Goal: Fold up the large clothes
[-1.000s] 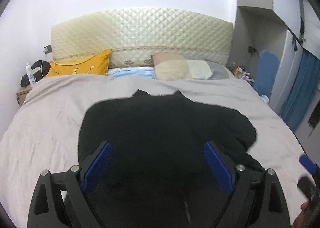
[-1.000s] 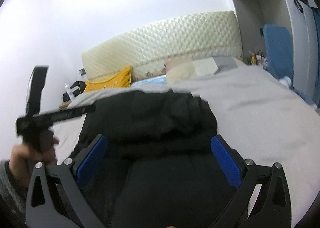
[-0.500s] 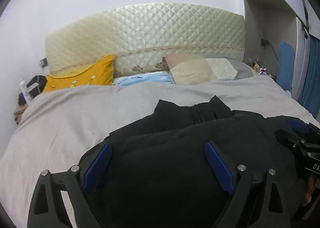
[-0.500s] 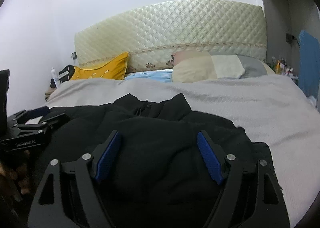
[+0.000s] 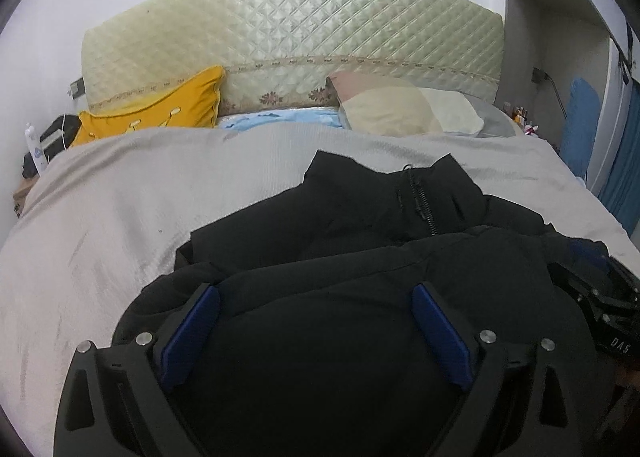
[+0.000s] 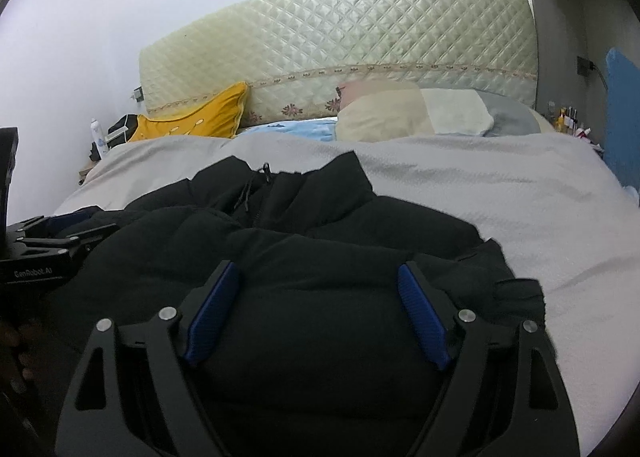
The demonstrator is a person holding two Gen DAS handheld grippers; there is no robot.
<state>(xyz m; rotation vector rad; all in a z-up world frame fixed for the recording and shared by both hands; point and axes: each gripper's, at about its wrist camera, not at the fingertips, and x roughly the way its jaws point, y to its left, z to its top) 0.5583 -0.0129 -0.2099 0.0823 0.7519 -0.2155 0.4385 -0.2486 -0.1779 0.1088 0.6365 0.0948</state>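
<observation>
On the bed [image 5: 120, 217], seen from the left wrist, a black padded jacket [image 5: 360, 265] lies in a bunched heap on the grey cover, its collar and zip pointing toward the quilted headboard [image 5: 292, 29]. The left gripper [image 5: 316, 329] sits low over the near fold of the jacket. Its two blue pads [image 5: 192, 333] stand wide apart with puffy black cloth filling the space between them; whether the pads actually press on the cloth cannot be told. A yellow cushion [image 5: 160, 109] leans at the left of the headboard and a pale pillow [image 5: 404, 109] lies at the right. At the right edge the right gripper [image 5: 600, 297] shows as a black frame against the jacket's far side.

From the right wrist, the same jacket [image 6: 320, 225] covers the near left part of the bed [image 6: 500, 197], with bare grey cover to its right. The right gripper [image 6: 320, 305] has its jaws well apart, having just narrowed and then eased a little wider, and a bulge of jacket lies between the blue pads [image 6: 422, 317]. Here too a firm pinch cannot be made out. The left gripper [image 6: 60, 233] lies at the left edge beside the jacket's other side. The cushion [image 6: 200, 117] and pillow [image 6: 408, 113] rest below the headboard [image 6: 360, 45].
</observation>
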